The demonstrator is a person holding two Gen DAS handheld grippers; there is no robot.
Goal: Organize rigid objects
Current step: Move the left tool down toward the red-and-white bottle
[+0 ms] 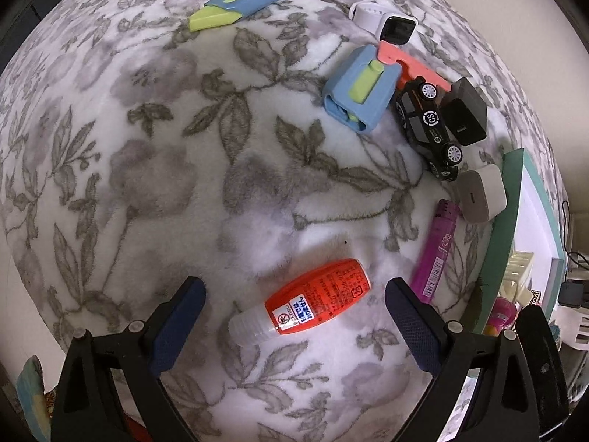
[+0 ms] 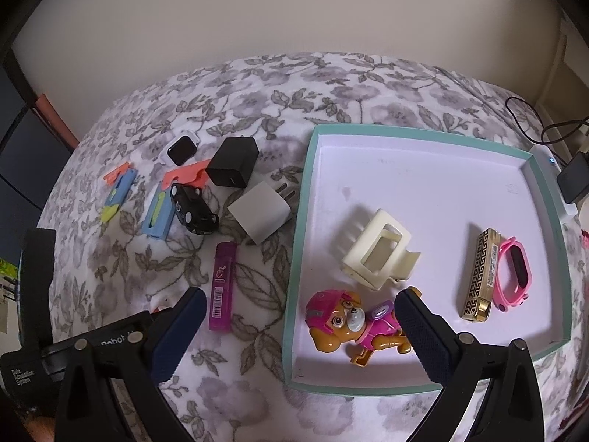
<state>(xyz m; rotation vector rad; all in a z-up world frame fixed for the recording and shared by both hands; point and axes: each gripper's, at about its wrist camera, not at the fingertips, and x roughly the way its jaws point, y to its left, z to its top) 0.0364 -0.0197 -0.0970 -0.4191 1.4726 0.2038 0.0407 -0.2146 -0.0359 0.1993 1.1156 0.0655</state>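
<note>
Now | left claw (image 1: 294,322) wide open astride glue bottle (image 1: 316,300) | right claw (image 2: 300,333) open, empty, over tray (image 2: 298,228) edge

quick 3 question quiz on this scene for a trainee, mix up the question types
1. True or false: the toy dog lies inside the tray.
2. What lies between the open left gripper fingers? A) lighter B) red-labelled bottle C) toy car
3. Fill in: the black charger lies ___ the tray.

Key: 1 true. 2 B, the red-labelled bottle. 3 outside, on the blanket.
</note>
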